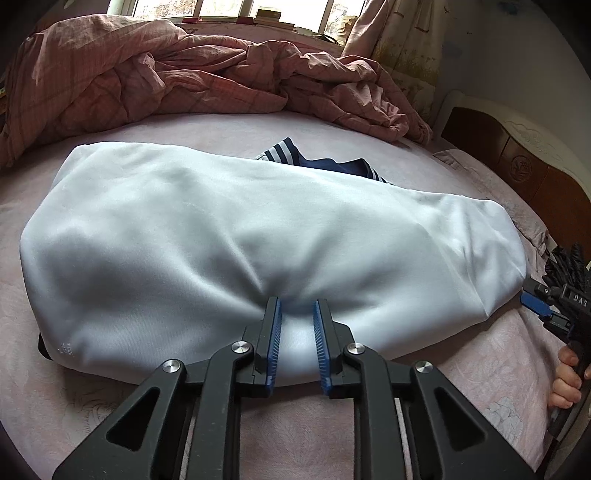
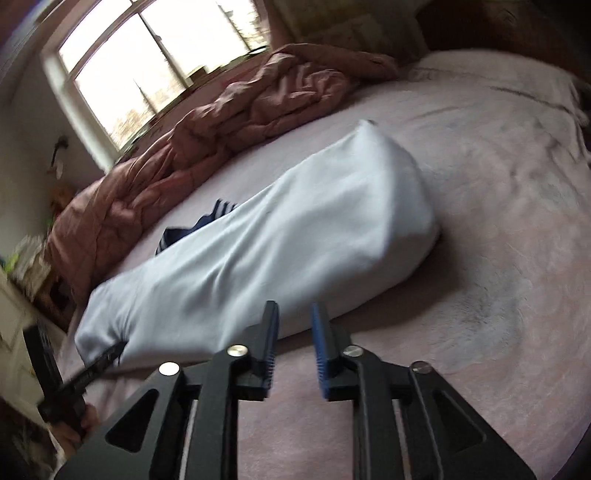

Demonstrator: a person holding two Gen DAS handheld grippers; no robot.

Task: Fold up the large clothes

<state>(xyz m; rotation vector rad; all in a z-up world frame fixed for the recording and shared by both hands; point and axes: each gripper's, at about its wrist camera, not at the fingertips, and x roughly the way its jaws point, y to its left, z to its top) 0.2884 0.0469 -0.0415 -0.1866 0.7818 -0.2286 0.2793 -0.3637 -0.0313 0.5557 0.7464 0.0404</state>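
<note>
Setting: a home bedroom, where I am working on a bed (image 1: 480,369) covered by a pale pink patterned sheet. Entered as evidence: a rumpled pink checked quilt (image 1: 147,74) heaped along the bed's far edge, a dark wood headboard with cream carved trim (image 1: 524,166) at its right end, and a floral curtain (image 1: 402,40) in the corner. Also noted: a wide multi-pane window (image 2: 147,62) behind the quilt, its sill (image 1: 273,20) lined with books and small items.
</note>
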